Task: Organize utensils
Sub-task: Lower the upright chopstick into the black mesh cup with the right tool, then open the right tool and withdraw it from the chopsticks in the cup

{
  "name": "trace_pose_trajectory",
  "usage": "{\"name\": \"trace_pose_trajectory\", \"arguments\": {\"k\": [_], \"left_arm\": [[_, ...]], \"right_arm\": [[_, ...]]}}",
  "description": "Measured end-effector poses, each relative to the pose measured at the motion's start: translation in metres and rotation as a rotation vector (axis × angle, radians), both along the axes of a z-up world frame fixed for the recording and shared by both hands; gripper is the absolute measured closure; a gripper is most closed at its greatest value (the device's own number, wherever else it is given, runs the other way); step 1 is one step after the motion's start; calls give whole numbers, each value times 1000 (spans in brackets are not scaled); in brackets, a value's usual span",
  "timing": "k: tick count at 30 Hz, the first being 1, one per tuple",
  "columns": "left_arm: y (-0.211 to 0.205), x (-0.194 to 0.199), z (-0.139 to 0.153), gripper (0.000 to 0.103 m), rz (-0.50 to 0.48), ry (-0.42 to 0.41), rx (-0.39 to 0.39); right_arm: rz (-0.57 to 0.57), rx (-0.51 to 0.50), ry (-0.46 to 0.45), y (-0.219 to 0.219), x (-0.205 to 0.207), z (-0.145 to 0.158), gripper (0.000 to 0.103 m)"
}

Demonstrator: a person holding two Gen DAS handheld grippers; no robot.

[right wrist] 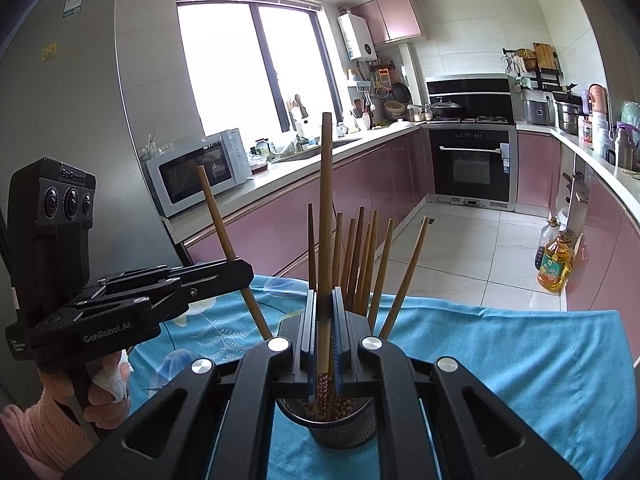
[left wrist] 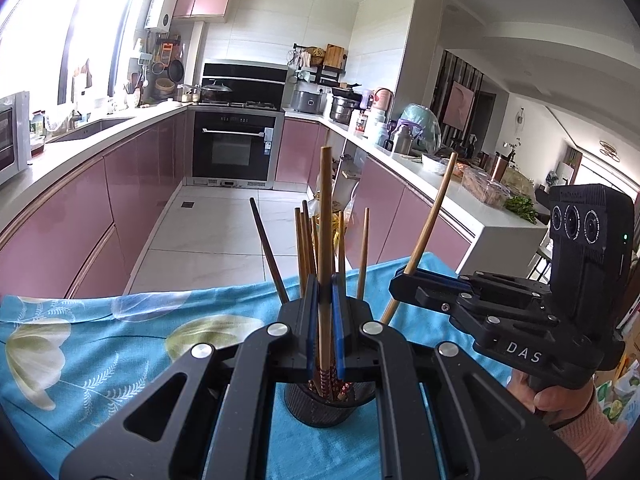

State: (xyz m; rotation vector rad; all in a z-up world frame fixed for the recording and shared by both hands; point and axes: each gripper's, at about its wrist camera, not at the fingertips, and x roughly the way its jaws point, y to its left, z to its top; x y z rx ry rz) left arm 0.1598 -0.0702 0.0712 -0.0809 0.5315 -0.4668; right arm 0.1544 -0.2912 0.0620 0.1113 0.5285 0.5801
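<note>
- While both grippers hang above the mesh holder (left wrist: pixel 326 408), each clamps one wooden chopstick.
- Left gripper (left wrist: pixel 325 320): blue pads closed on an upright chopstick (left wrist: pixel 325 216) whose patterned lower end reaches into the holder.
- Right gripper (right wrist: pixel 326 320): pads closed on a second upright chopstick (right wrist: pixel 325 200), its lower end likewise in the holder.
- Holder: black mesh cup on a blue floral cloth (left wrist: pixel 100 344), holding further chopsticks (right wrist: pixel 360 256) leaning outward.
- Hands: a pink sleeve (right wrist: pixel 36 432) behind each grip.

The right tool (left wrist: pixel 400 276) reads "DAS"; the left tool (right wrist: pixel 244 270) reads "GenRobot.AI" and "GenRobot".
</note>
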Motion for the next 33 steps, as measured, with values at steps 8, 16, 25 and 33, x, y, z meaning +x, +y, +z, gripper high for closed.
{"name": "trace_pose_trajectory", "arguments": {"k": [8, 16, 25, 33], "left_arm": [[0, 8, -9, 96, -3, 17, 31], [-3, 16, -20, 96, -7, 37, 59], [-9, 23, -30, 95, -20, 54, 82], [-13, 30, -37, 95, -27, 65, 91]], "right_arm": [[0, -11, 25, 4, 6, -9, 97], [4, -27, 51, 4, 9, -17, 97], [1, -32, 77, 2, 16, -26, 97], [-7, -39, 103, 3, 23, -34, 96]]}}
